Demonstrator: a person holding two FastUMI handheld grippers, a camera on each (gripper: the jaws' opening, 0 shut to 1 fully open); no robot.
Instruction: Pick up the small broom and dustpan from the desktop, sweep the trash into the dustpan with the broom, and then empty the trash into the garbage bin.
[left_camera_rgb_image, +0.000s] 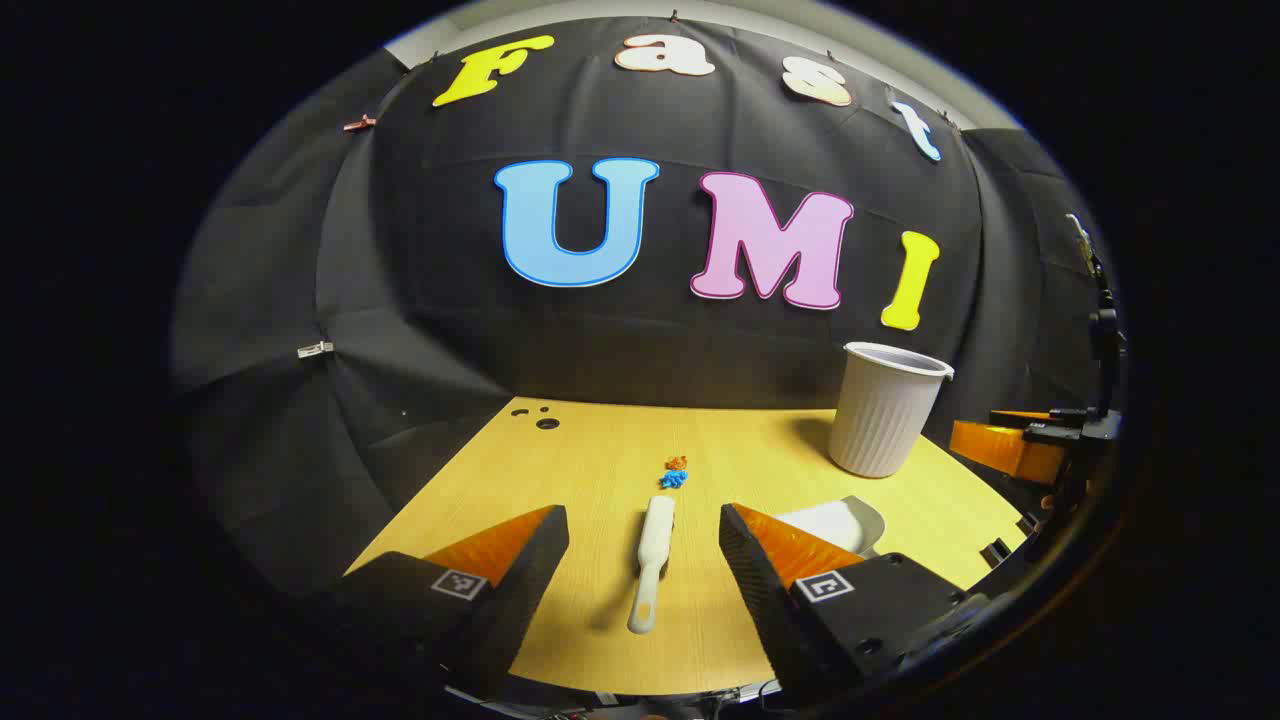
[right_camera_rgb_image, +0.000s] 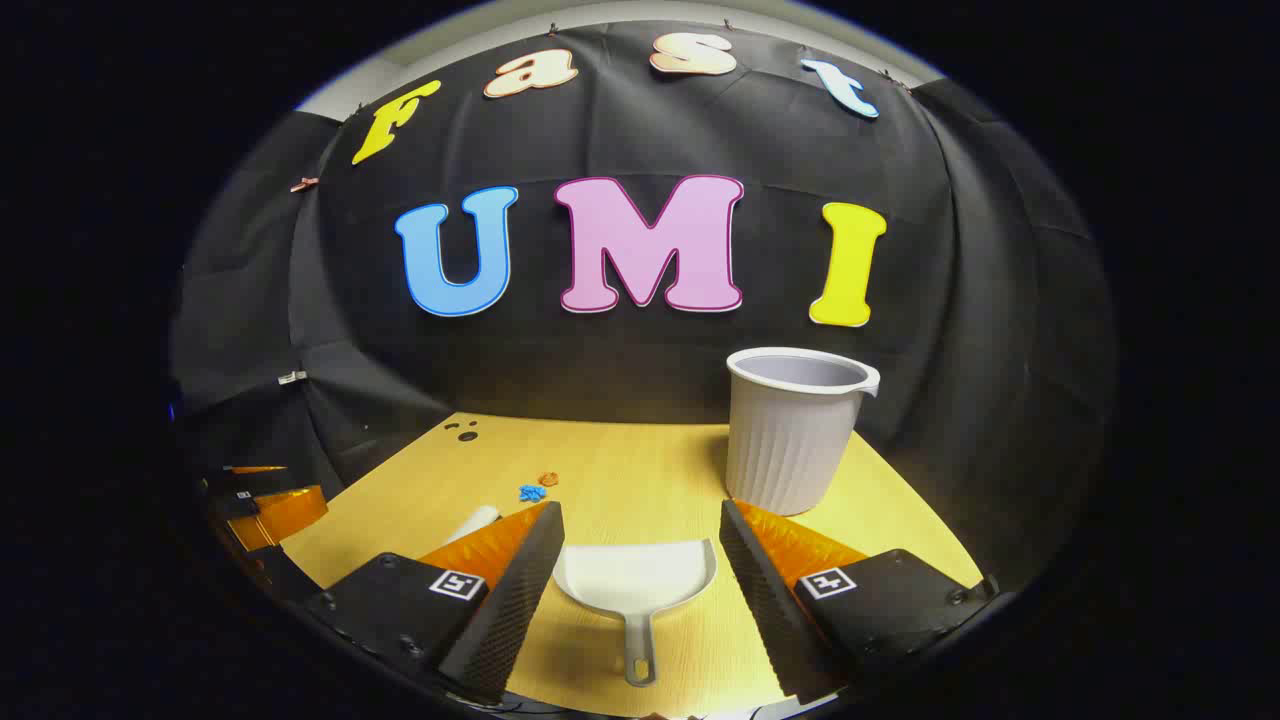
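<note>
Two grippers hover over a wooden desk (left_camera_rgb_image: 560, 470) with a pale yellow grain. Every place here is told from the garbage bin (right_camera_rgb_image: 795, 430), a white plastic tub with thin ribs down its sides and a small lip on its rim, standing upright at the back right of the desk.

In the left gripper view, the left gripper (left_camera_rgb_image: 643, 530) has its two fingers spread wide apart, with nothing between the pads. The fingers are black with a bumpy inner face and orange sides. Well to the left of the bin (left_camera_rgb_image: 885, 410) lies the small broom (left_camera_rgb_image: 651, 560), flat on the desk between the open fingers and not touching them. It is white, long and thin, with a rounded end and a hole in the handle near the camera. Just past its far tip sit two bits of trash (left_camera_rgb_image: 675, 472), one orange and one blue, crumpled and tiny. In front of the bin, a bit to its left, part of the white dustpan (left_camera_rgb_image: 835, 520) peeks out behind the right-hand finger. Right of the bin an orange and black piece of the other gripper shows.

In the right gripper view, the right gripper (right_camera_rgb_image: 640, 530) is open too, fingers far apart. The dustpan (right_camera_rgb_image: 637, 580) lies flat between them, in front of the bin and to its left. It is smooth, white, scoop-shaped, with a short grey handle pointing at the camera. The trash (right_camera_rgb_image: 538, 487) lies farther left of the bin.
</note>
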